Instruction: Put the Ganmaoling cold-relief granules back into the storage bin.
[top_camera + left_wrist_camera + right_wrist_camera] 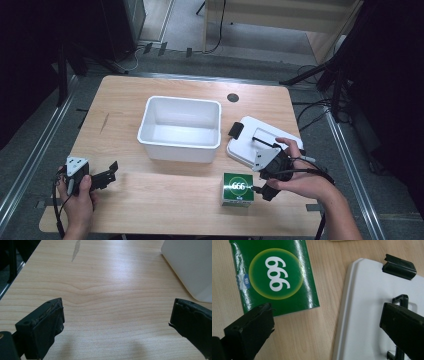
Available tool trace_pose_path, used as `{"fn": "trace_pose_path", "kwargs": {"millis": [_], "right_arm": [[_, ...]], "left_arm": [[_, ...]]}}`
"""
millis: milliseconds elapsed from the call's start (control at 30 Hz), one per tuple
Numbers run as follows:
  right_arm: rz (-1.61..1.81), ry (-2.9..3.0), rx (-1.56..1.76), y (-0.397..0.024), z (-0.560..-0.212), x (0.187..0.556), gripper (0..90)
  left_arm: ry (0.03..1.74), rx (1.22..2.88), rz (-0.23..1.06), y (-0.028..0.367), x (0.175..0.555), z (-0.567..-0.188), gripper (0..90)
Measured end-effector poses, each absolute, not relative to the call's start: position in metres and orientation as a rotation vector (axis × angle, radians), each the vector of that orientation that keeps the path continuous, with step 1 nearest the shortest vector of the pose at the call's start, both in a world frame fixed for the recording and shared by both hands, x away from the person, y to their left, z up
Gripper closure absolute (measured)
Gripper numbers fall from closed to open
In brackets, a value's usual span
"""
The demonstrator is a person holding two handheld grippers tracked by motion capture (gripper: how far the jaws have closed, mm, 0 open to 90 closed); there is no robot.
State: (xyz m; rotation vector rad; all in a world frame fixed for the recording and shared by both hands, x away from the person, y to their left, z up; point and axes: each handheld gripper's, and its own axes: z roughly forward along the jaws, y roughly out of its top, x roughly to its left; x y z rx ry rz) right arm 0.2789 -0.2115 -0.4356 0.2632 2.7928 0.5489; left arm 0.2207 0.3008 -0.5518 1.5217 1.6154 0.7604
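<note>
A white plastic bin [180, 127] stands open in the middle of the wooden table [150, 200]; its corner shows in the left gripper view [190, 265]. Its white lid [250, 147] [367, 305], with a black clip [399, 266] and a black handle, lies flat to the bin's right. A green box marked 666 [237, 189] [274, 277] sits in front of the lid. My right gripper [261, 173] [332, 332] hovers open over the gap between box and lid. At the front left, my left gripper [107, 175] [116, 327] is open above bare wood.
A dark round grommet [232, 97] sits near the table's back edge. A scratch [75, 250] marks the wood at far left. Cables and stand legs [320, 75] lie on the floor beyond the table's right side.
</note>
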Motion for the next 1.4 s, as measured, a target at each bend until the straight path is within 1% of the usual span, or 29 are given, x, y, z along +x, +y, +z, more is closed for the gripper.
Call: {"fn": "trace_pose_path", "kwargs": {"millis": [800, 1200, 1267, 1367, 1400], "right_arm": [[0.497, 2.92, 0.124, -0.177, -0.447, 0.262, 0.0], [0.438, 2.983, 0.098, -0.164, -0.466, 0.266, 0.0], [0.428, 2.987, 0.092, -0.162, -0.47, 0.268, 1.2], [0.422, 2.991, 0.091, -0.16, -0.474, 0.269, 6.6], [0.422, 2.991, 0.091, -0.16, -0.474, 0.269, 6.6]], "left_arm": [[1.618, 1.524, 0.756, 0.301, 0.222, -0.552, 0.0], [1.618, 1.524, 0.756, 0.301, 0.222, -0.552, 0.0], [1.618, 1.524, 0.754, 0.301, 0.222, -0.552, 0.0], [1.618, 1.525, 0.753, 0.301, 0.222, -0.552, 0.0], [1.618, 1.525, 0.753, 0.301, 0.222, -0.552, 0.0]]}}
